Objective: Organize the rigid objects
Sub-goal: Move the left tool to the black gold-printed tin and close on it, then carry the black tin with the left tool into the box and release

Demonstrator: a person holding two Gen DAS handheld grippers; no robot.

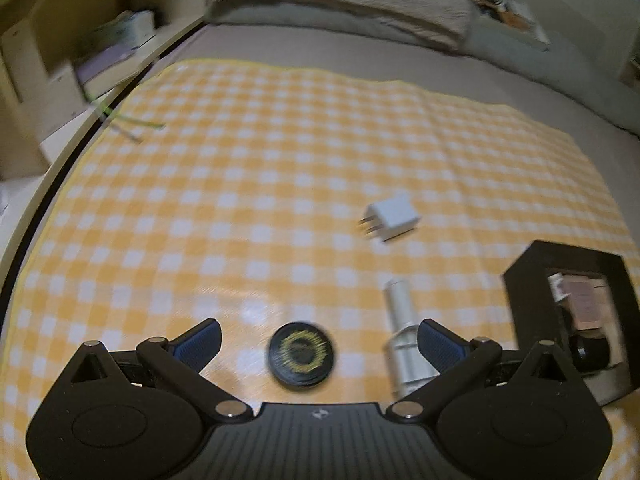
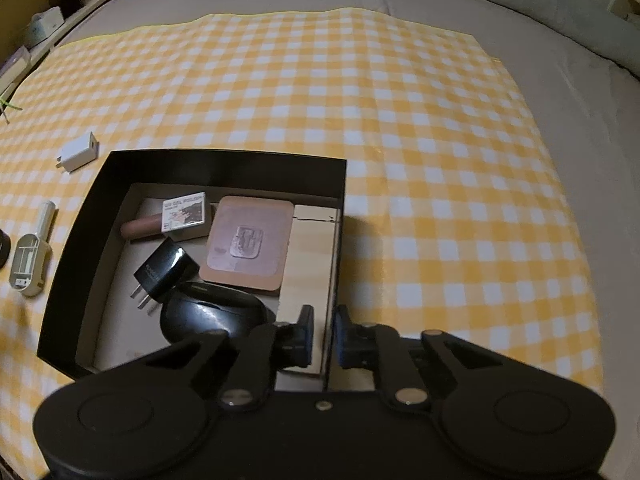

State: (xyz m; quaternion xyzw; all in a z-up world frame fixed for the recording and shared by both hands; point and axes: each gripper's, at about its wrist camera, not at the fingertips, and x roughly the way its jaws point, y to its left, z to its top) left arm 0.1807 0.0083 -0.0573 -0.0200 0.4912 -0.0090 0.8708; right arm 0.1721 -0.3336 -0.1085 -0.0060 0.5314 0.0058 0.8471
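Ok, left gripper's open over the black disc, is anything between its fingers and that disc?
Nothing visible blocks it. The black disc lies bare on the checked cloth between the open fingers of the left gripper. The white tube lies close against the right-hand finger, so closing could nudge it.

The checked yellow-and-white sheet (image 2: pixel 400 128) looks like smooth coated cloth with a faint sheen and shallow creases. On it, at the left of the right wrist view, the white charger (image 2: pixel 78 153) is matt plastic with metal prongs. The black box (image 2: pixel 224 168) has matt card walls and a pale paper-like floor. Inside, the black plug adapter (image 2: pixel 164 268) and the rounded black case (image 2: pixel 212 314) are glossy plastic; the tan pad (image 2: pixel 248 240) looks matt. In the left wrist view, the black disc (image 1: pixel 301 354) appears smooth, though blurred.
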